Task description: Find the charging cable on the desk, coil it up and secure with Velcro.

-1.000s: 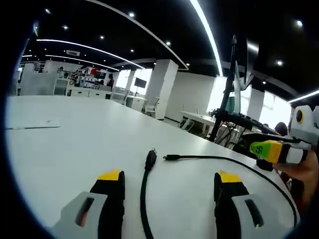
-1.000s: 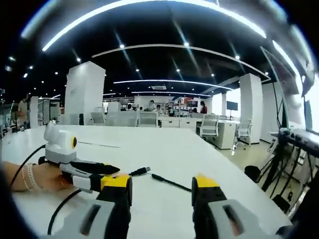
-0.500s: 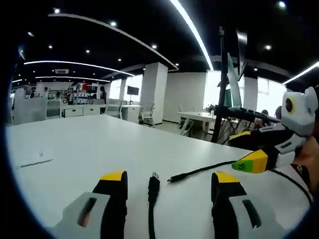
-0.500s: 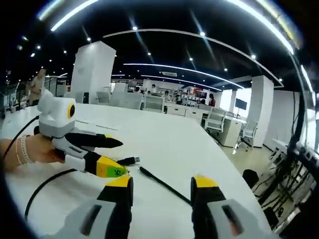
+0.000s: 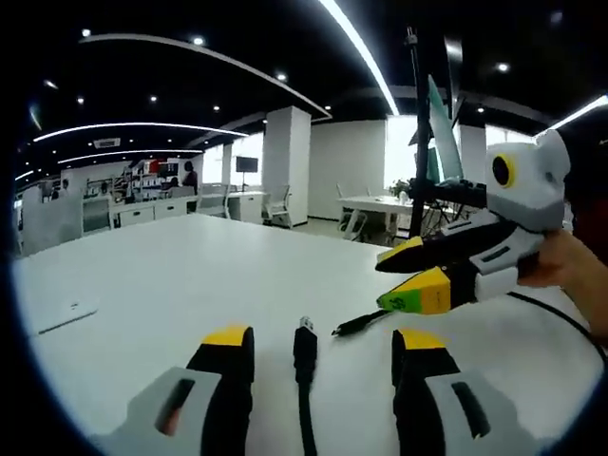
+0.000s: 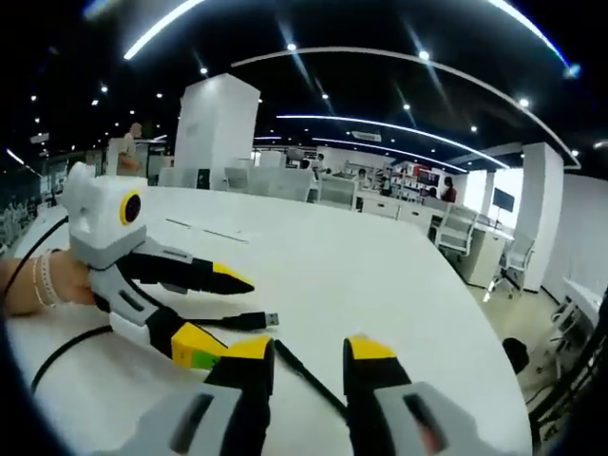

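Note:
A black charging cable lies on the white desk. Its USB plug rests on the desk between the open jaws of my left gripper, touching neither. The cable's small plug lies just right of it, under my right gripper, which comes in from the right in a hand. In the right gripper view, the thin cable runs between the narrowed but still parted jaws of the right gripper. The left gripper stands open around the USB plug.
A flat white card lies on the desk to the left. A black stand with a screen rises at the desk's far right edge. Office desks, chairs and a white pillar stand behind the desk.
Both views have shifted with the hands. The right gripper has come closer over the small plug and its jaws have narrowed around the thin cable. The left gripper sits closer to the USB plug.

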Motion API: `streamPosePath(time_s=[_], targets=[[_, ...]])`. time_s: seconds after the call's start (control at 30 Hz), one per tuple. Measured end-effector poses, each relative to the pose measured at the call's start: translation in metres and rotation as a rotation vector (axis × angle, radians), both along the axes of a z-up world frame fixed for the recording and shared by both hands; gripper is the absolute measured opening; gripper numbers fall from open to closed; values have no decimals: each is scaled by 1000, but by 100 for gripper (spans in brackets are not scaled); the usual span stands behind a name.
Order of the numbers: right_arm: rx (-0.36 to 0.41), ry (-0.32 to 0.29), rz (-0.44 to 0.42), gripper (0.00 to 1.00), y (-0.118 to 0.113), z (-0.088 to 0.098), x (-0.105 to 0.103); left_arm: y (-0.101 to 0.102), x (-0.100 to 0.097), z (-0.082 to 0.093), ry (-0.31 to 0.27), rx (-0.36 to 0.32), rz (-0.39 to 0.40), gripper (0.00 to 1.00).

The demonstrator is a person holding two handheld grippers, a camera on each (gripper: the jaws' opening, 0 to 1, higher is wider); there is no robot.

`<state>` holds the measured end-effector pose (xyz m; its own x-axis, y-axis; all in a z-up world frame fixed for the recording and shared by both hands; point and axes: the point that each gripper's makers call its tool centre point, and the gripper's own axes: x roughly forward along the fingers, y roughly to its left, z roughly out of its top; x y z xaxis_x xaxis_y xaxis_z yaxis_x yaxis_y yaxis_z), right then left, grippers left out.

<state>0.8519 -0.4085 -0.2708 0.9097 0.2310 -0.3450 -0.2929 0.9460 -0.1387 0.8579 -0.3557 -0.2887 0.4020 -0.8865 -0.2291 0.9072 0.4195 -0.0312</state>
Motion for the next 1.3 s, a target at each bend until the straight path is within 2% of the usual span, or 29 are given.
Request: streamPosePath(time_s=[0.07,0.1,0.13,0.17,0.2,0.33,0.5,0.7,0.77,0.9,1.3], targets=[[61,-53,27,30,5,3,0,-3,-1,-1,-25,22,-11,58],[124,-84,46,29,10,4,-2,-5,-1,-2,-28,27,-14,58],[148,-41,66,30,12,-4,-7,-6,-1,-3,-27,30,-14,58],[109,-27,67,33,7,-8,-10,-8,-1,-4,-25,33,-19,58],[78,-49,51,33,4,-7,-12,-10,-1,-5,-22,37,-21,58],[50,-63,34,31,1,-3,-17,-10,1,-10,-20,60,-20,58],[58,-65,-5,30,-8,-7,-15,-8,3,-12,-12,54,-16,54],[79,-55,-26,29,-12,-10,-14,-5,6,-8,-12,42,-12,42],[108,-59,-24,29,-10,-8,-14,-6,4,-7,29,9,-17,38],[112,-61,-23,29,-10,-7,-13,-7,4,-15,28,50,-22,34],[100,-50,-22,29,-15,-10,-14,-5,6,-15,53,36,-11,19]])
